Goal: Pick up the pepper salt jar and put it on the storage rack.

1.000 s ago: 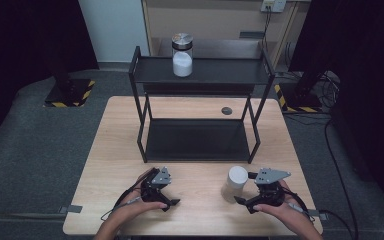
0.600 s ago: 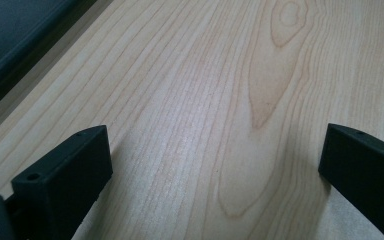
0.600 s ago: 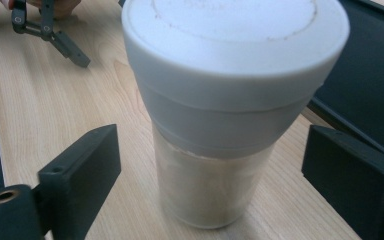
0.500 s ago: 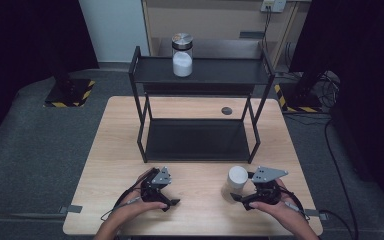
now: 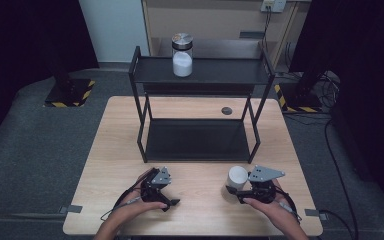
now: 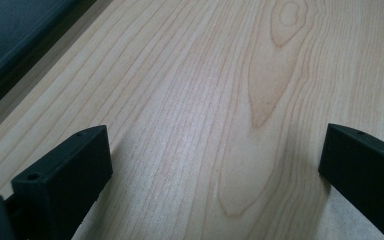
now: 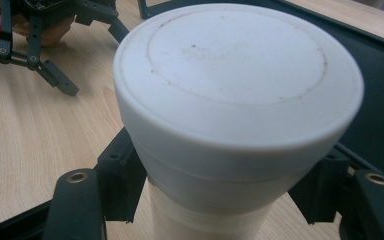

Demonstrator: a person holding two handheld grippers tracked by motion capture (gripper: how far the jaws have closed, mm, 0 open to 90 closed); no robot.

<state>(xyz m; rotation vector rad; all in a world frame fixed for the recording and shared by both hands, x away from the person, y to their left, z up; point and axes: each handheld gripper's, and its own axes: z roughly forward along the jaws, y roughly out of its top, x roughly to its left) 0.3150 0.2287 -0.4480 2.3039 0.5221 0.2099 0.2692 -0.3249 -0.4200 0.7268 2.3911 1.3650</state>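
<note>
A white lidded jar [image 5: 238,176] stands upright on the wooden table [image 5: 195,220], near its front right. My right gripper [image 5: 234,190] comes at it from the right; its jaws have just been closing and now press on the jar's body below the lid [image 7: 240,100], one on each side. My left gripper [image 5: 171,192] rests at the front left with its jaws wide apart over bare wood [image 6: 215,165] and nothing between them. It also appears in the right gripper view, beyond the jar [image 7: 55,50].
A black two-tier shelf [image 5: 200,72] stands across the middle of the table. A glass jar of white powder [image 5: 182,55] sits on its top tier. A small dark disc [image 5: 226,110] lies on the table behind the shelf.
The right gripper's jaws have closed in on the white jar. The left hand and gripper have not moved.
</note>
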